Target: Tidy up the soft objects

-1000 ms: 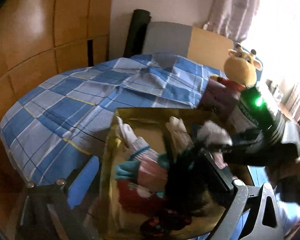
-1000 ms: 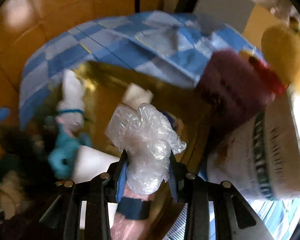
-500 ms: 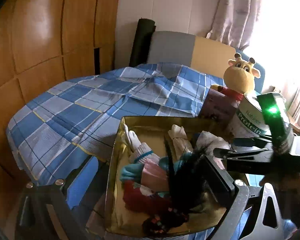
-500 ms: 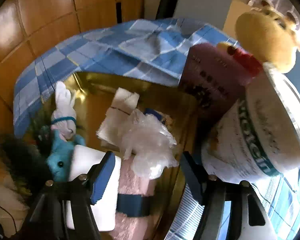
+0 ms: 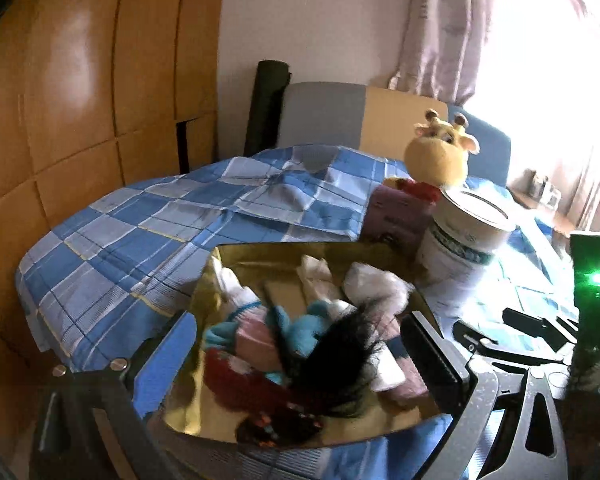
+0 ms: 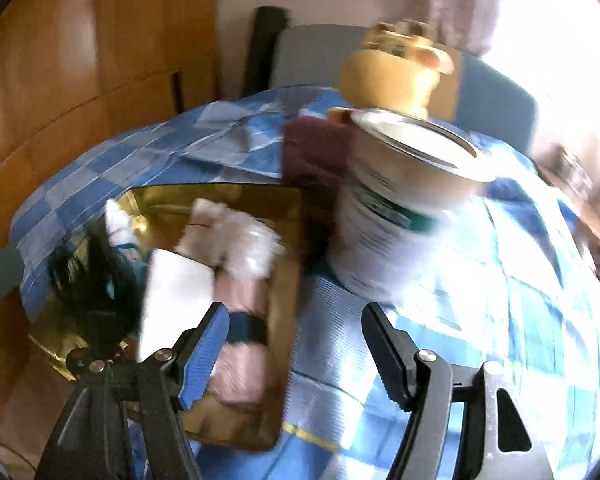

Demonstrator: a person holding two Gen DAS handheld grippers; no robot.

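A gold tray [image 5: 260,252] on the blue checked bedspread holds several soft things: a white rabbit doll [image 5: 236,292], a blue plush [image 5: 308,328], a red plush [image 5: 236,380], a black feathery piece [image 5: 340,356] and a crumpled clear plastic bag [image 5: 376,288]. My left gripper [image 5: 300,348] hangs open over the tray's near end, and its fingers grip nothing. In the right wrist view the bag [image 6: 248,244] lies in the tray [image 6: 220,192] beside a white pad [image 6: 176,292] and a pink roll [image 6: 244,312]. My right gripper [image 6: 294,340] stands open and empty above the tray's right edge.
A yellow giraffe plush [image 5: 440,156], a maroon box [image 5: 396,220] and a large white tin [image 5: 468,236] stand just right of the tray. Wooden wall panels [image 5: 80,120] run along the left. A bright window with curtains [image 5: 460,20] is at the back right.
The right gripper opened and let the plastic bag drop into the tray, then pulled back to the right and rolled. The left gripper drew back and up a little.
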